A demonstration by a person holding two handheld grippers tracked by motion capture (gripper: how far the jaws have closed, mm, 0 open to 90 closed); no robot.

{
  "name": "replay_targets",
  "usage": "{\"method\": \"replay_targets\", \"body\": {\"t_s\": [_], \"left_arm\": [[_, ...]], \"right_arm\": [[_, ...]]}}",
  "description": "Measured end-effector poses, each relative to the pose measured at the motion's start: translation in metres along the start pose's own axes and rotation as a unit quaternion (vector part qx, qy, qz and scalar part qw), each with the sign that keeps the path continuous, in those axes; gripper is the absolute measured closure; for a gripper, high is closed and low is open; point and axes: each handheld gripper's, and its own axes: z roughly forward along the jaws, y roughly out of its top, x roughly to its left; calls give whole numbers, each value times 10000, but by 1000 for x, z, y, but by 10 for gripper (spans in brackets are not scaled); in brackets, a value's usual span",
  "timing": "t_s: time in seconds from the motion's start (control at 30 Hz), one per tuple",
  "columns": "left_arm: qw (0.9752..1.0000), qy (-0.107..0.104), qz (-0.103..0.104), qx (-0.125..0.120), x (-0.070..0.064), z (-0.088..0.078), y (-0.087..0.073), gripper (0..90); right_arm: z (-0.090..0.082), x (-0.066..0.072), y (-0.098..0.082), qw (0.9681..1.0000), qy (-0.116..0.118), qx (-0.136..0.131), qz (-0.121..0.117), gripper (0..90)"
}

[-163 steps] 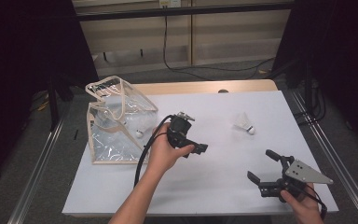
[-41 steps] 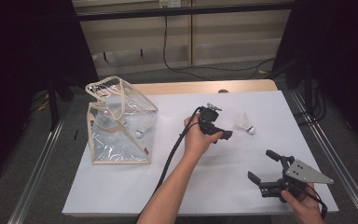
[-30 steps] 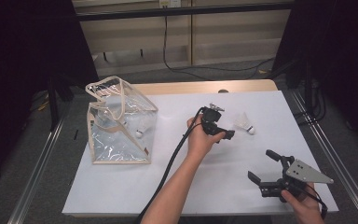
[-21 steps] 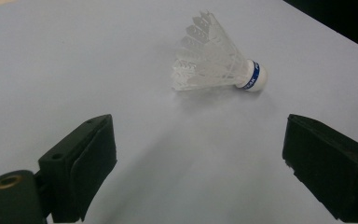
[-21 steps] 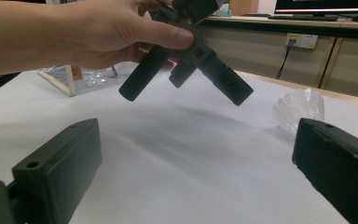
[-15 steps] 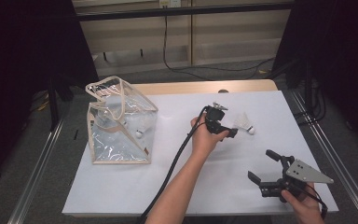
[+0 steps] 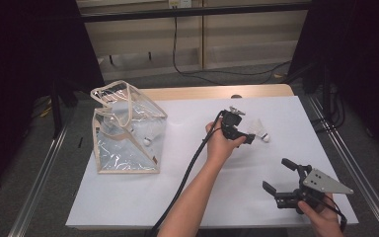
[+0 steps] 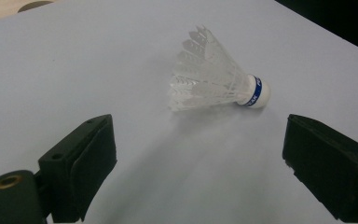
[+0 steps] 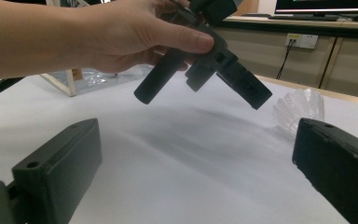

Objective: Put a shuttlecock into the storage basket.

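Left gripper point(image 7: 245, 137) spread, just short of shuttlecock point(image 8: 216, 84): white feathered skirt, blue-banded cork, lying on its side. Right gripper point(image 7: 279, 176) spread, well apart from shuttlecock.

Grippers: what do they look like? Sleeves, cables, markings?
Both grippers are black with two blocky jaws. The left gripper trails a black cable along a bare forearm. The right gripper carries a grey triangular plate. No sleeves or markings visible.

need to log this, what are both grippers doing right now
left gripper: open, jaws wide apart, holding nothing, shuttlecock just ahead on the table.
right gripper: open, holding nothing.
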Motion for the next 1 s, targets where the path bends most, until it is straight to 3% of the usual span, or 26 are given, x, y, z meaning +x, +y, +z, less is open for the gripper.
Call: {"method": "replay_targets", "body": {"t_s": [0.47,0.83,1.0], "left_arm": [[10000,-2,10,-71,4,10,-3,113],[9999,14,128,-62,2,19,-1,152],[9998,-18,56,-201,3,25,0,181]], "right_arm": [[0,-1,0,10000,-5,-8,-7,7],[-1,0,0,10000,-5,-11,4,7],[-1,-1,0,10000,6,-16,8,8]]}}
